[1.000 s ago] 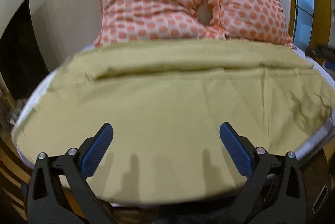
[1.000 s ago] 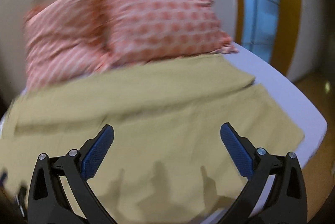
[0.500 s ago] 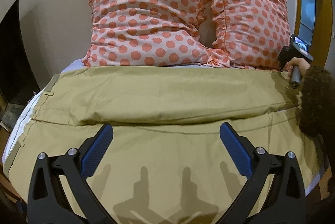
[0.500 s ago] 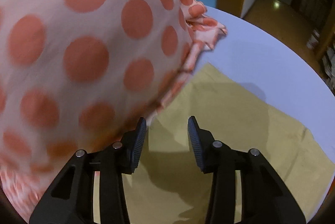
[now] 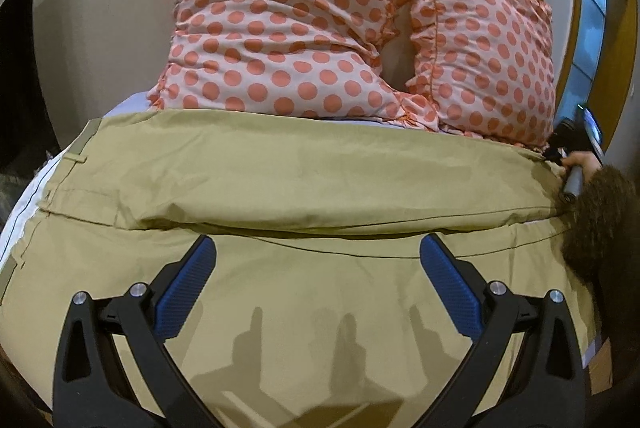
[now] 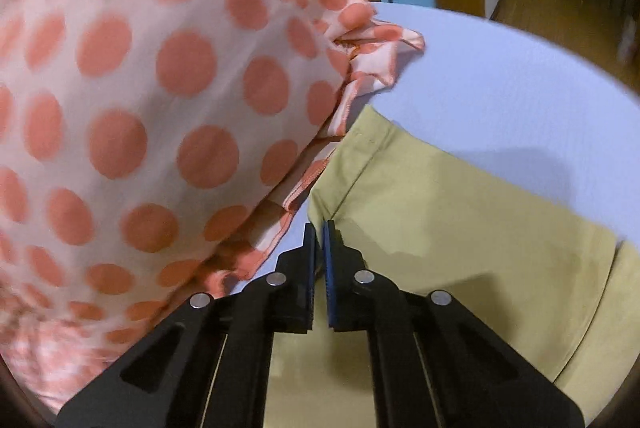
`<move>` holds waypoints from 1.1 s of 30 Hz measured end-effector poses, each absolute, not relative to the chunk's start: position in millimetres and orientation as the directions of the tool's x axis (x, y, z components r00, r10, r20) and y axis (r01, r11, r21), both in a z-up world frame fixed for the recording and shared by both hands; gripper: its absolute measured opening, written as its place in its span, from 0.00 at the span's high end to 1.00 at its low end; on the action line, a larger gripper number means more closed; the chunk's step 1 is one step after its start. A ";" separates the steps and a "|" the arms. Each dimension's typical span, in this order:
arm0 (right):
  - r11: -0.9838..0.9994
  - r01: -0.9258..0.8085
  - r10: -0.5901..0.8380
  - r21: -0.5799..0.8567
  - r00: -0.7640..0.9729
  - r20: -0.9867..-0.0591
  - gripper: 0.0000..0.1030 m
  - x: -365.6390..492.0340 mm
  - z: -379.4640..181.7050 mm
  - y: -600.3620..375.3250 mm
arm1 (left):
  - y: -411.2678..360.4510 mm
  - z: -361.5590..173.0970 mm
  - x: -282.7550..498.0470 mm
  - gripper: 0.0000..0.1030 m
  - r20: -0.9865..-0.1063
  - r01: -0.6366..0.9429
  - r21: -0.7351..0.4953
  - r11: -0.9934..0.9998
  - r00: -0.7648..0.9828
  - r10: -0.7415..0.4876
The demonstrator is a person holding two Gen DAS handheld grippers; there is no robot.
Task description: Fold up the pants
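Khaki pants [image 5: 304, 179] lie spread across the bed, waistband at the left, legs running right. My left gripper [image 5: 318, 268] is open and empty, hovering over the near leg. My right gripper [image 6: 319, 240] is shut on the far edge of the pants [image 6: 440, 211] near the leg hem, right beside the pillow. In the left wrist view the right gripper [image 5: 560, 147] shows at the far right end of the upper leg, held by a hand in a furry sleeve.
Two pink pillows with orange dots [image 5: 288, 39] lean on the wall behind the pants; one fills the left of the right wrist view [image 6: 140, 107]. The pale blue sheet [image 6: 500, 87] ends at the bed's right edge. A window [image 5: 592, 19] is at right.
My right gripper has closed on the pants' far edge by the pillow. My left gripper has moved closer over the pants and stays open.
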State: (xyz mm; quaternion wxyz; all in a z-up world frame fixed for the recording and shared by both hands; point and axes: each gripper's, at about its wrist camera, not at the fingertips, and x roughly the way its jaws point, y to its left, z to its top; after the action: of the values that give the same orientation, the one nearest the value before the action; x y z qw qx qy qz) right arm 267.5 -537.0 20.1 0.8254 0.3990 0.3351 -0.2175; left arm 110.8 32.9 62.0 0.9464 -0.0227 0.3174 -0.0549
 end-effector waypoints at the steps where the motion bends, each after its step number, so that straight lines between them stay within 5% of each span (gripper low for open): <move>1: 0.582 0.590 -0.073 0.560 0.723 -0.687 0.96 250.7 26.1 -539.8 | 37.3 63.9 108.0 0.02 -0.593 0.081 -0.085 0.993 0.797 -0.116; 8: 0.571 0.390 0.042 0.722 0.865 -0.500 0.96 81.0 65.4 -511.5 | 66.7 78.4 86.7 0.02 -0.536 0.063 -0.128 0.990 0.835 -0.123; 17: 0.460 0.476 0.181 0.750 0.777 -0.603 0.92 13.1 17.1 -514.3 | 106.8 95.1 94.6 0.02 -0.463 0.113 -0.333 0.936 0.845 -0.266; 28: 0.386 0.486 0.217 0.784 0.778 -0.589 0.64 17.2 -1.8 -520.1 | 141.6 99.5 122.6 0.02 -0.476 0.071 -0.436 0.897 0.827 -0.297; 29: 0.398 0.483 0.205 0.780 0.781 -0.589 0.65 19.4 -0.4 -520.0 | 145.1 97.7 129.2 0.02 -0.487 0.059 -0.449 0.892 0.820 -0.300; 31: 0.429 0.443 0.210 0.787 0.798 -0.565 0.98 25.3 0.8 -521.6 | 150.5 94.2 144.3 0.02 -0.510 0.036 -0.472 0.881 0.804 -0.306; 33: 0.411 0.365 0.214 0.836 0.852 -0.477 0.98 16.3 8.2 -526.7 | 157.1 90.3 161.9 0.02 -0.539 0.004 -0.492 0.870 0.784 -0.309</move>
State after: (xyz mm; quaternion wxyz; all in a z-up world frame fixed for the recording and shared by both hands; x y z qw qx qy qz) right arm 16.3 -526.7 8.2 0.7961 0.5408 0.2675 -0.0474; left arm 161.9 157.1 90.3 0.9134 -0.2397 0.3176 -0.0858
